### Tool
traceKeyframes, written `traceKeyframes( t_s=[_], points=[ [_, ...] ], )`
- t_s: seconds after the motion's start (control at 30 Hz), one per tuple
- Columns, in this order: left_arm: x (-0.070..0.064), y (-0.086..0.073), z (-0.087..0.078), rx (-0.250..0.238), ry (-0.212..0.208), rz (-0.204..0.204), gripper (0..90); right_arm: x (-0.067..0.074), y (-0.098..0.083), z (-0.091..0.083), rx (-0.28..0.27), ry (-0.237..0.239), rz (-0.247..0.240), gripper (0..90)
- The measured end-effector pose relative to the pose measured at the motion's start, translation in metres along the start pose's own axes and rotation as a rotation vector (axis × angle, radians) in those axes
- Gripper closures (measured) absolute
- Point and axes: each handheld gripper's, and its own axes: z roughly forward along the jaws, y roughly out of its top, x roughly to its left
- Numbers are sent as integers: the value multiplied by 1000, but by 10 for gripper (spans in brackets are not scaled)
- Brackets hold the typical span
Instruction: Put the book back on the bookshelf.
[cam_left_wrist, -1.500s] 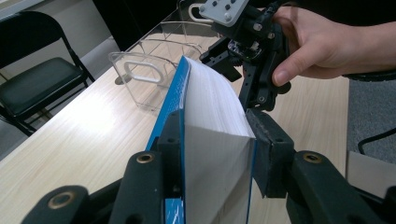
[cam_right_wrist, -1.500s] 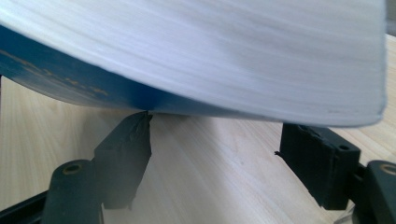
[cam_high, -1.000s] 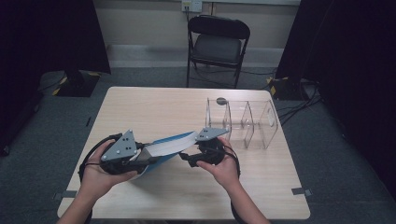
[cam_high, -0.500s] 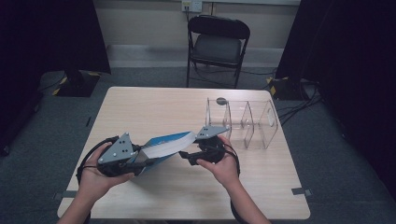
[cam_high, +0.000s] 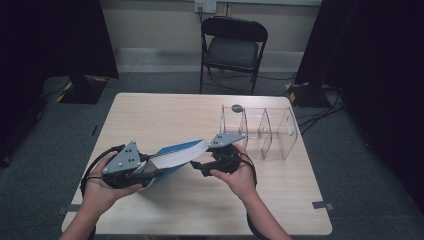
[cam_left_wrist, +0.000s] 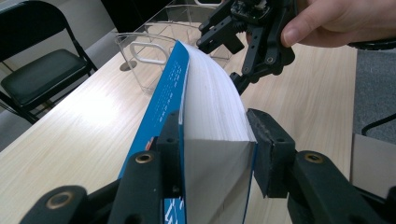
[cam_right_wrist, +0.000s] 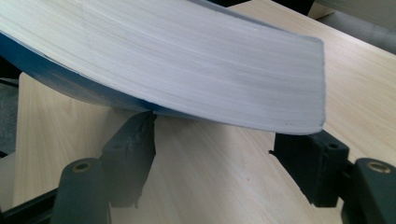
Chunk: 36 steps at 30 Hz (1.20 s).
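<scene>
A thick book (cam_high: 175, 152) with a blue cover hangs over the wooden table (cam_high: 165, 115), bending along its length. My left gripper (cam_high: 150, 172) is shut on its near end, and in the left gripper view both pads press the cover and the page block (cam_left_wrist: 210, 102). My right gripper (cam_high: 197, 165) faces it from the right, at the book's free end (cam_right_wrist: 187, 60). Its jaws have just been opening. They stand apart beneath that end, and the left fingertip (cam_right_wrist: 140, 135) reaches the blue cover without gripping it.
A clear plastic organiser (cam_high: 265, 132) with upright dividers stands at the table's back right, just beyond the right hand. A small dark round thing (cam_high: 236, 107) lies behind it. A black folding chair (cam_high: 232, 47) stands past the far edge.
</scene>
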Motion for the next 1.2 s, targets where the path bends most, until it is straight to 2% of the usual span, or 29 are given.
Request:
traceKeyframes(
  t_s=[0.17,0.3,0.47,0.53,0.67,0.97,1.07,1.2],
  points=[
    [-1,1,-1,9,2,6,604,1,1,0,-3,-1,-6,285],
    [-1,-1,-1,-7,4,-10,604,0,2,0,2,0,-10,283],
    [-1,0,-3,11,14,-4,602,2,4,1,-4,-6,-17,286],
    [-1,-1,-3,-3,14,-16,602,2,5,1,-1,-5,-18,286],
    [1,-2,-6,0,19,-16,601,3,8,1,-3,-10,-22,286],
    [6,-5,-13,-15,29,-66,602,5,19,5,10,-10,-37,286],
    [8,-8,-16,-40,31,-93,602,5,23,6,13,-9,-43,286],
    [11,-10,-19,-48,43,-97,601,6,30,8,20,-14,-48,285]
  ],
)
